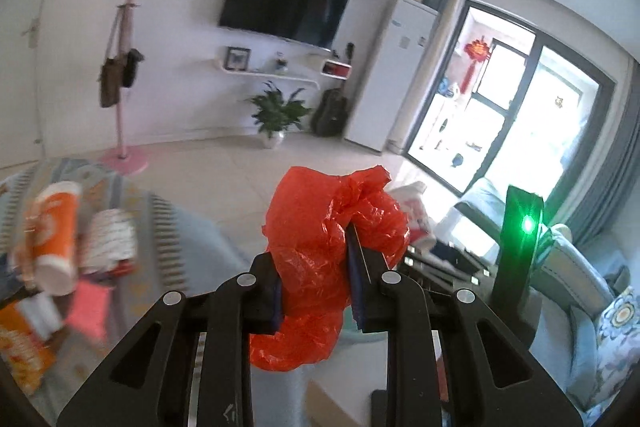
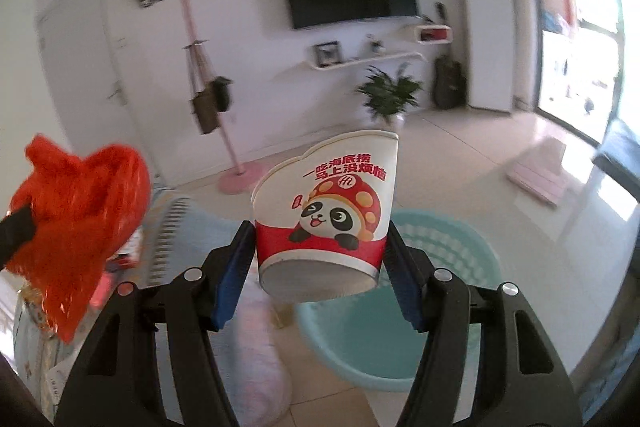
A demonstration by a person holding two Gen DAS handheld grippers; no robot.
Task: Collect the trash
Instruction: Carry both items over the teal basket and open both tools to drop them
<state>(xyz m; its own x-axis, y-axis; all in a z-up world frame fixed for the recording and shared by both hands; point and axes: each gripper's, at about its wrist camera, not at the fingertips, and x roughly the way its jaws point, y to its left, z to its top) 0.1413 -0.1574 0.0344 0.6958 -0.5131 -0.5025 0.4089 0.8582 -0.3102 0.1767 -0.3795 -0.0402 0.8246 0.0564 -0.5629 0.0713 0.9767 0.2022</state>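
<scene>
A crumpled red plastic bag is pinched between the blue pads of my left gripper and held in the air; it spills above and below the fingers. From the right wrist view the same red bag hangs at the left. My right gripper is shut on a white and red paper cup with a panda print, gripping it near its base, tilted with the mouth pointing away. A teal plastic basin stands on the floor below and beyond the cup.
Blurred at the left, a table with a patterned cloth holds an orange cup, a striped paper cup and an orange snack pack. A pink coat stand, a potted plant and a light blue sofa ring the tiled floor.
</scene>
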